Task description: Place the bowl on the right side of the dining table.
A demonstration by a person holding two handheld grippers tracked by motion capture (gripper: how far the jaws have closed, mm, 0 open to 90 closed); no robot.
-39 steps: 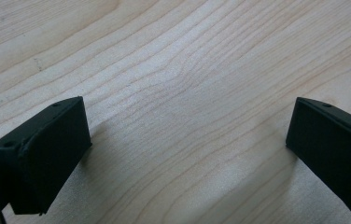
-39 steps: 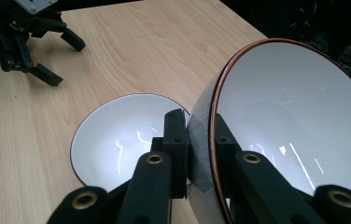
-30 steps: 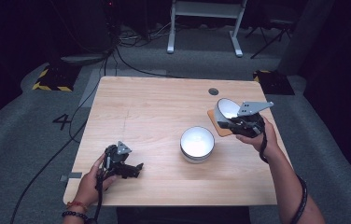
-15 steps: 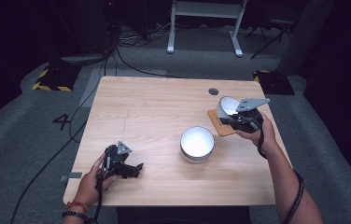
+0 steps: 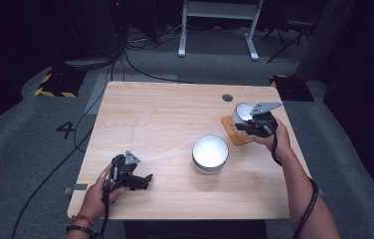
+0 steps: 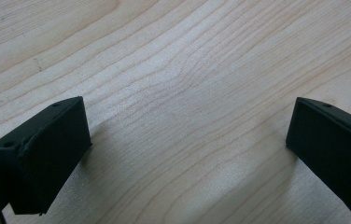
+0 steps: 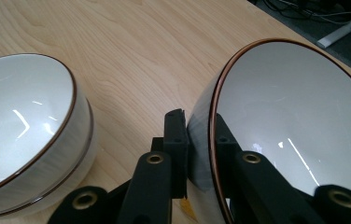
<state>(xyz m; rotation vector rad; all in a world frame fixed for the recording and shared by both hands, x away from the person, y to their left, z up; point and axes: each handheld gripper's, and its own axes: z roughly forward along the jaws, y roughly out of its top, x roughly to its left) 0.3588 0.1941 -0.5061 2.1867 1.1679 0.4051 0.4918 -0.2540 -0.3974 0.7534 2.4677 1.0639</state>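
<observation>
My right gripper (image 5: 246, 124) is shut on the rim of a white bowl with a brown edge (image 5: 242, 111). It holds the bowl tilted over a small orange-brown mat (image 5: 234, 133) at the table's right side. In the right gripper view one jaw lies outside the bowl's wall (image 7: 295, 116) and the other inside it, at my right gripper (image 7: 197, 128). A second white bowl (image 5: 210, 153) (image 7: 24, 135) stands upright on the wood near the middle. My left gripper (image 5: 144, 179) (image 6: 187, 140) rests open near the front left, with bare wood between its jaws.
The wooden table (image 5: 165, 114) has a round cable hole (image 5: 227, 97) near its far right edge. Behind it stand a white stand's legs (image 5: 217, 30) and loose cables on the grey floor. A yellow-black striped block (image 5: 55, 84) lies on the floor at the left.
My right gripper has shifted slightly left with the tilted bowl in it, staying over the mat. The left gripper and the middle bowl have not moved.
</observation>
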